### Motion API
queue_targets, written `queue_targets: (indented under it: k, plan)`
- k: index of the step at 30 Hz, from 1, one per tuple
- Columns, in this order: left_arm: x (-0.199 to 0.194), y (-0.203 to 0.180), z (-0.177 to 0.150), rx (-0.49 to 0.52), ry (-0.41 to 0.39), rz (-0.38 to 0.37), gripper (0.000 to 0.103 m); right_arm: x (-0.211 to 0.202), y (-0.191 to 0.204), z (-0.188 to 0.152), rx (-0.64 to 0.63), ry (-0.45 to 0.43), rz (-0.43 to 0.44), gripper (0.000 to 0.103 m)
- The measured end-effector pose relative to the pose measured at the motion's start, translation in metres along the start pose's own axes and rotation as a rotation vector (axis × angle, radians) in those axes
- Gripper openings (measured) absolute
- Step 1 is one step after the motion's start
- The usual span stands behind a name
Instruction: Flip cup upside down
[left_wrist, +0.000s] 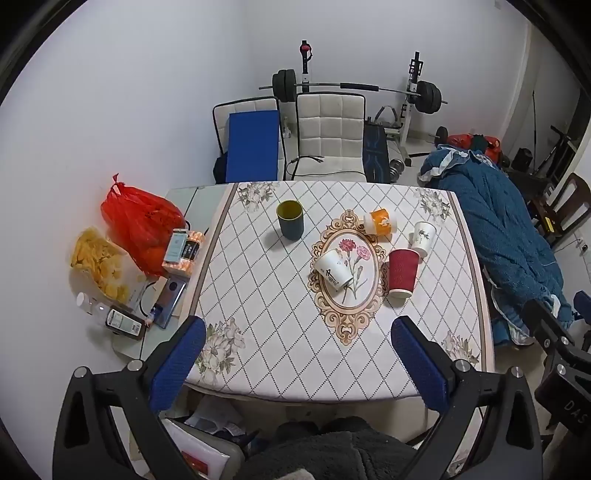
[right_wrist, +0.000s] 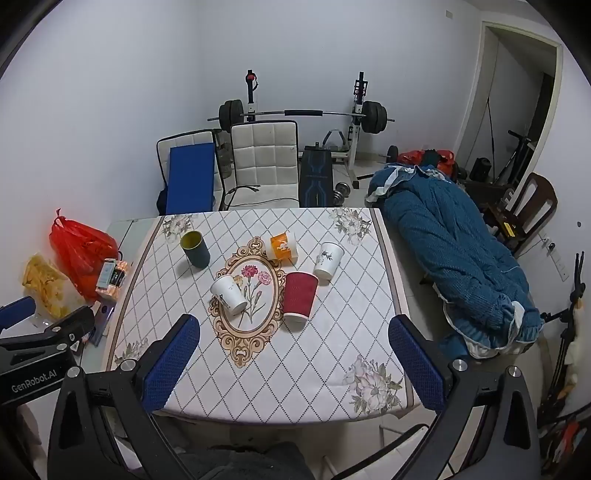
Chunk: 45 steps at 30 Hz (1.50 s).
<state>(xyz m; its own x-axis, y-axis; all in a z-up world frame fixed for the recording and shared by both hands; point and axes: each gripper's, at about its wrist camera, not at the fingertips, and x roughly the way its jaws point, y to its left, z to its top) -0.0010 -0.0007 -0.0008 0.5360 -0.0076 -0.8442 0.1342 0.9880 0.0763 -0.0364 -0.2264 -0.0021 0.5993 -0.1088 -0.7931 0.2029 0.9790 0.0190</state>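
Several cups stand on the patterned tablecloth (left_wrist: 280, 354). A dark blue cup (left_wrist: 290, 220) with a yellow inside stands upright, mouth up, at the far left; it also shows in the right wrist view (right_wrist: 195, 249). A white cup (left_wrist: 332, 269) (right_wrist: 228, 294), a red ribbed cup (left_wrist: 402, 272) (right_wrist: 299, 295), a white leaf-print cup (left_wrist: 423, 238) (right_wrist: 328, 260) and an orange-and-white cup (left_wrist: 380, 220) (right_wrist: 283, 245) stand mouth down. My left gripper (left_wrist: 297, 360) and right gripper (right_wrist: 293, 360) are open and empty, above the table's near edge.
A red plastic bag (left_wrist: 142, 221), a bag of chips (left_wrist: 99, 264), boxes and bottles lie left of the cloth. Two white chairs (left_wrist: 328, 136) stand behind the table, a barbell rack behind them. A blue blanket (right_wrist: 458, 254) lies to the right.
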Motion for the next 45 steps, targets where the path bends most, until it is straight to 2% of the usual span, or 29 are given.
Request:
queue_targets:
  k: [2,5,8,20,45]
  plan:
    - [0.003,-0.004,0.001,0.001,0.022,0.012,0.103,0.0,0.0,0.0,-0.004,0.001,-0.007,0.103]
    - [-0.001,-0.011,-0.004,-0.004,0.007,0.018,0.103,0.0,0.0,0.0,-0.001,0.001,-0.003,0.103]
    - [0.006,0.0,0.004,-0.015,0.027,-0.004,0.103,0.0,0.0,0.0,-0.004,0.0,-0.003,0.103]
    - [0.006,0.01,0.001,-0.011,0.005,-0.005,0.103,0.004,0.002,0.0,0.001,0.004,0.0,0.103]
    - [-0.001,0.001,0.015,-0.003,-0.006,-0.008,0.103,0.006,-0.005,0.001,0.015,0.003,0.006,0.103]
